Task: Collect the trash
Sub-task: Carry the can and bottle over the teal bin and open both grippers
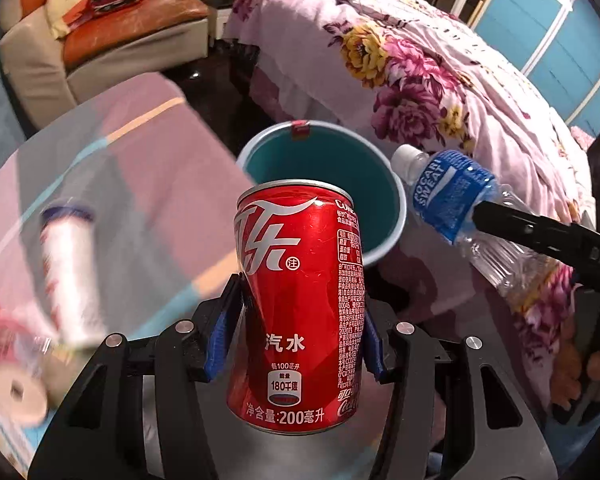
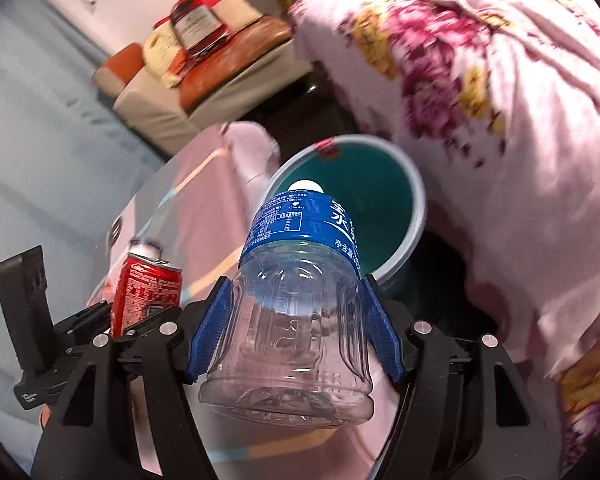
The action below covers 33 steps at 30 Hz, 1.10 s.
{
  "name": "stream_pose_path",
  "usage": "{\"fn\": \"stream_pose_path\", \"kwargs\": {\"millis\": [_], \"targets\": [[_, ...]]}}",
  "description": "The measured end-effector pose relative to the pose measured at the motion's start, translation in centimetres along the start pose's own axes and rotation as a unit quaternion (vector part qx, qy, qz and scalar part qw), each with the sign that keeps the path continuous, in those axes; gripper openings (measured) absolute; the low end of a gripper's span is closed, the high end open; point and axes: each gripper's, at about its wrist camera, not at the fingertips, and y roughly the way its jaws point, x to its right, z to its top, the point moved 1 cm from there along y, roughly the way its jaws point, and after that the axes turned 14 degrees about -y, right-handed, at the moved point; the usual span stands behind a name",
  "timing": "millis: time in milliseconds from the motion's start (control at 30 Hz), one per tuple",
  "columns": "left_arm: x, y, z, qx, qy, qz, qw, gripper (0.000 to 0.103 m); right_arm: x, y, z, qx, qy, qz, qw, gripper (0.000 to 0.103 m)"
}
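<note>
Carrying: I have one piece of trash in each hand, and both are headed for the teal bin (image 1: 340, 172), which stands on the dark floor between the glass desk (image 1: 112, 184) and the flowered bed (image 1: 440, 92).
Bin from the left fingers: ahead and a little to the right of the red can (image 1: 300, 304); in the left wrist view the can's top rim overlaps the bin's near lip.
Bin from the right fingers: straight ahead of the plastic bottle (image 2: 296, 300); in the right wrist view its white cap sits against the open mouth.
Can axis: upright between the fingers, running away from the camera toward the bin.
Bottle axis: cap forward, base toward the camera, tilted toward the bin.
Nearer hand: I judge the two about level; the bottle's cap reaches further over the mouth.
Left gripper (image 1: 298, 328): fingers clenched on the can's sides at mid-body, blue pads pressing, with a dent in the wall at the left pad.
Right gripper (image 2: 296, 320): fingers clenched on the bottle's clear lower body, below the blue label.
Still on the desk: a blurred white tube (image 1: 70, 276) and a tape roll (image 1: 16, 392), well apart from the bin.
Next, by my reckoning: bring each item fully over the mouth before letting go, watching that the two don't knock together.
</note>
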Motion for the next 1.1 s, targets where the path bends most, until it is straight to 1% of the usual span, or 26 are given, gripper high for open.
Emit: {"fn": "stream_pose_path", "kwargs": {"millis": [100, 233, 433, 500, 533, 633, 833, 967, 1100], "targets": [[1.8, 2.6, 1.6, -0.011, 0.001, -0.006, 0.9999, 0.054, 1.1, 1.3, 1.4, -0.010, 0.006, -0.011, 1.000, 0.062], [3.1, 5.6, 3.2, -0.025, -0.004, -0.011, 0.9996, 0.054, 2.2, 3.3, 2.2, -0.028, 0.010, -0.019, 0.999, 0.062], [3.7, 9.3, 4.4, -0.047, -0.009, -0.011, 0.9988, 0.055, 3.0, 6.2, 2.9, -0.055, 0.014, -0.026, 0.998, 0.062], [3.5, 9.9, 4.5, -0.052, -0.011, -0.014, 0.9985, 0.055, 3.1, 6.7, 3.0, -0.060, 0.013, -0.027, 0.998, 0.062], [3.6, 10.1, 4.5, -0.054, -0.012, -0.015, 0.9984, 0.057, 3.2, 7.1, 3.0, -0.064, 0.013, -0.028, 0.997, 0.062], [3.2, 10.5, 4.7, -0.055, -0.017, -0.020, 0.9981, 0.061, 3.1, 7.9, 3.0, -0.075, 0.013, -0.029, 0.997, 0.062], [3.1, 10.5, 4.7, -0.056, -0.020, -0.025, 0.9980, 0.061, 2.7, 9.3, 3.7, -0.084, 0.008, -0.029, 0.996, 0.062], [2.4, 9.3, 4.8, -0.044, -0.037, -0.037, 0.9976, 0.061, 2.6, 10.1, 4.1, -0.090, 0.007, -0.026, 0.996, 0.062], [1.0, 7.1, 5.0, -0.024, -0.057, -0.056, 0.9965, 0.064, 2.0, 11.7, 4.4, -0.102, 0.001, -0.022, 0.995, 0.062]]}}
